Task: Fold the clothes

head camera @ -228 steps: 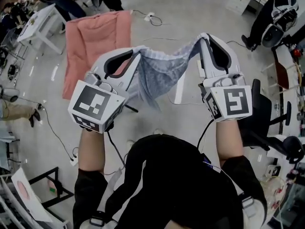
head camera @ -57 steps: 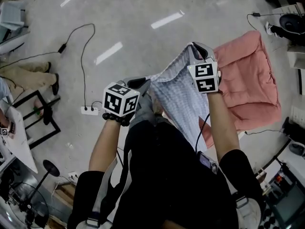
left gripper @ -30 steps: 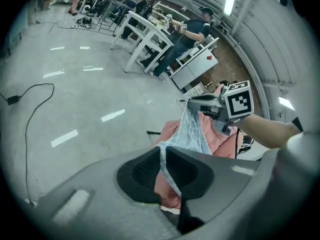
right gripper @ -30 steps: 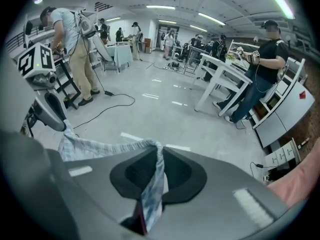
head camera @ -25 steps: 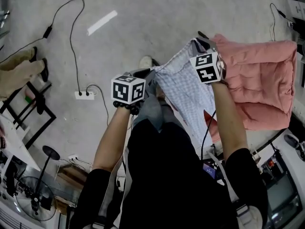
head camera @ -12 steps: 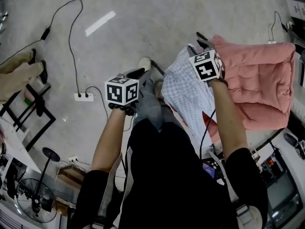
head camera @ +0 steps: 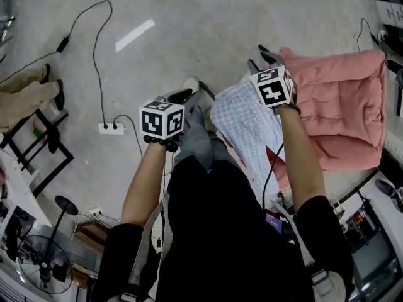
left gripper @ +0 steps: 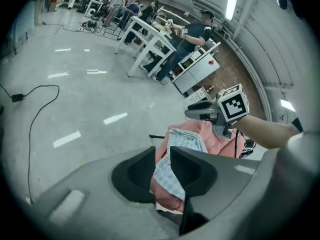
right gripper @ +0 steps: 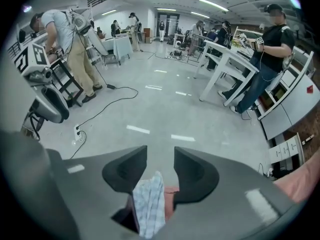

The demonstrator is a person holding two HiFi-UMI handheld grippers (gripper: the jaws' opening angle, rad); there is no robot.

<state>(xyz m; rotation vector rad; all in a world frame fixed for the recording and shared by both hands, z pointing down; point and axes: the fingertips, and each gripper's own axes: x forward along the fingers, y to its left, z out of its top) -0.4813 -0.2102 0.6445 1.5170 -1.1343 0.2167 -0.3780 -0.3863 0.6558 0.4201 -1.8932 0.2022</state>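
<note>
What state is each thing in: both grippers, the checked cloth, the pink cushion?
Pink cushion: on the floor, partly covered.
Checked cloth: ungripped, rumpled, draped on the cushion.
Left gripper: jaws just been opening, apart, gripping nothing.
Right gripper: jaws just been opening, apart, cloth below the gap, unpinched.

The left arm and right arm reach forward, claws tilted down. The left claw and right claw have just been opening, jaws apart, gripping nothing.

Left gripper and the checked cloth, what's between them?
In the head view, the person's grey trouser leg stands between the left gripper, whose empty jaws have just been opening, and the checked cloth.
</note>
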